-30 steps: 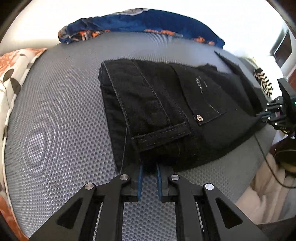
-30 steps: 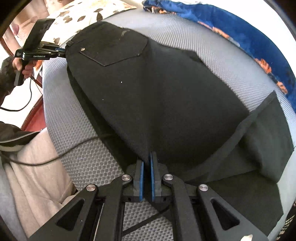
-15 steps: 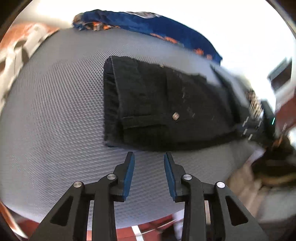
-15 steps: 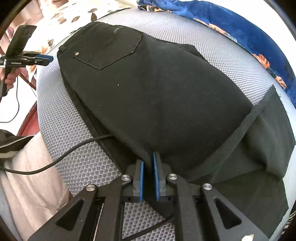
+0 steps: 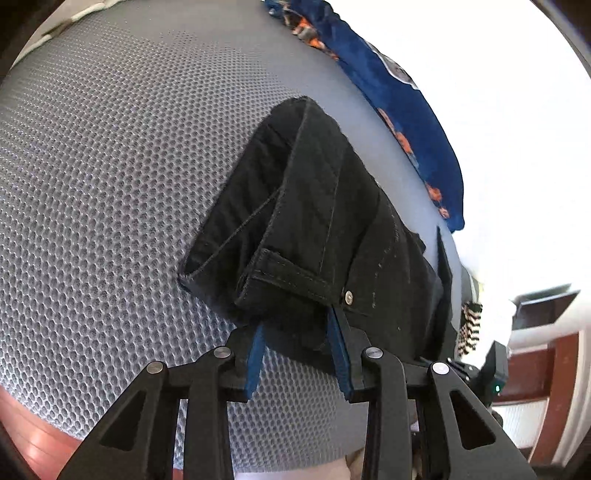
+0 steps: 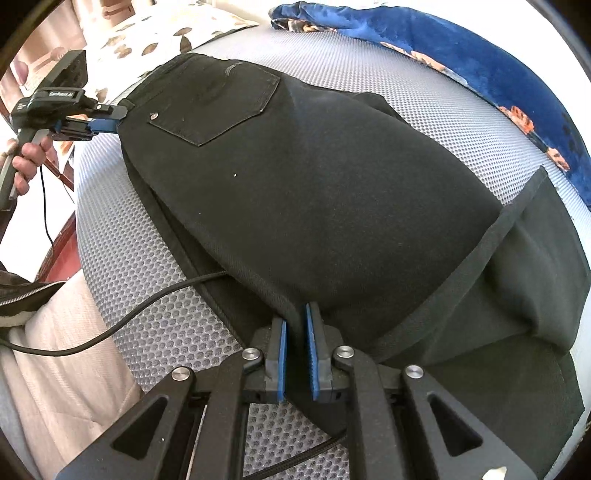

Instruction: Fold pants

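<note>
Home bedroom: grey mesh mattress pad point(image 5: 110, 177), floral pillow point(image 6: 155, 33), blue patterned blanket point(image 6: 461, 48), wooden bed frame point(image 5: 561, 365), black pants point(image 6: 314, 192) laid out

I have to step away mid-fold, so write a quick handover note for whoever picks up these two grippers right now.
Left gripper: open, fingers either side of the waistband corner, not closed on it.
Right gripper: shut on the near edge of the black pants, around mid-leg.
Pants lie flat on the grey mesh mattress, back pocket up.
Done: legs laid one over the other.
Left: close the left gripper, then probably fold crosswise.
</note>
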Action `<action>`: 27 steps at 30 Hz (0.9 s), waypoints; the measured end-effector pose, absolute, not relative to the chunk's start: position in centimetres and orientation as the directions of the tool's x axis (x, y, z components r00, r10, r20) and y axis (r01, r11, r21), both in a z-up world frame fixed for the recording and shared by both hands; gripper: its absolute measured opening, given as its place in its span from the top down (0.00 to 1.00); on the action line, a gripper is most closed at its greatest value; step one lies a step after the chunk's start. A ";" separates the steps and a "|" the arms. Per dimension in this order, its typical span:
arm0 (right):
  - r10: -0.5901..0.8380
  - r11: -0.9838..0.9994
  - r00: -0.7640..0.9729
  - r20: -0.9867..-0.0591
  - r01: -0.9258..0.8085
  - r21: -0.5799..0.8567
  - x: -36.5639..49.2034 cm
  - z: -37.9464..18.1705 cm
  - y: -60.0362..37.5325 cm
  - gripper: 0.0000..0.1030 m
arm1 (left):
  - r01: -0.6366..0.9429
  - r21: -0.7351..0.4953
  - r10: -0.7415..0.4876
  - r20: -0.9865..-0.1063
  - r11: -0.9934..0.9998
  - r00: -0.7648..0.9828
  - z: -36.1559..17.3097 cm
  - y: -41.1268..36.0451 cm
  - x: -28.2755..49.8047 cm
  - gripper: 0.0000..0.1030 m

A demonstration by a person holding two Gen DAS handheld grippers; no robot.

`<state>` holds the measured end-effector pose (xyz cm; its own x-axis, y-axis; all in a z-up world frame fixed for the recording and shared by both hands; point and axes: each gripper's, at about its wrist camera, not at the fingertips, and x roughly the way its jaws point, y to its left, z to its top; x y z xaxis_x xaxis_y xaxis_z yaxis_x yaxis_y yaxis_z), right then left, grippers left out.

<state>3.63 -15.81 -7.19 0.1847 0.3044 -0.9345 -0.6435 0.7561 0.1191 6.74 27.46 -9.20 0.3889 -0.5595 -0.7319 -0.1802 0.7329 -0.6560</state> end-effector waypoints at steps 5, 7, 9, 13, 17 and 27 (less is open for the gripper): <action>0.300 0.757 0.202 -0.932 -0.645 0.104 3.2 -6.7 -15.5 0.90 | -0.093 -0.534 -0.448 -0.780 0.840 0.436 -6.0 26.2 7.0 0.84; 0.316 0.759 0.195 -0.928 -0.640 0.124 2.9 -6.6 -15.4 0.90 | -0.053 -0.501 -0.426 -0.784 0.864 0.451 -5.0 26.3 7.2 0.84; 0.322 0.760 0.193 -0.927 -0.637 0.131 2.7 -6.7 -15.3 0.90 | -0.045 -0.475 -0.409 -0.800 0.879 0.439 -5.4 26.5 7.5 0.84; 0.310 0.765 0.200 -0.929 -0.632 0.119 2.4 -7.1 -14.8 0.89 | -0.074 -0.440 -0.382 -0.841 0.895 0.383 -8.0 26.5 8.0 0.84; 0.308 0.770 0.200 -0.930 -0.627 0.120 2.6 -7.1 -14.7 0.88 | -0.054 -0.396 -0.342 -0.848 0.917 0.404 -7.3 26.2 7.2 0.82; 0.359 0.757 0.238 -0.903 -0.640 0.132 0.8 -2.2 -16.9 0.38 | 0.071 -0.277 -0.280 -0.854 0.958 0.439 -3.1 23.0 3.4 0.56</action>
<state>0.78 -16.85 -2.25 0.2377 0.3588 -0.9027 -0.6402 0.7568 0.1322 3.39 23.03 -3.07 0.4386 -0.2796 -0.8541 0.0714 0.9582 -0.2770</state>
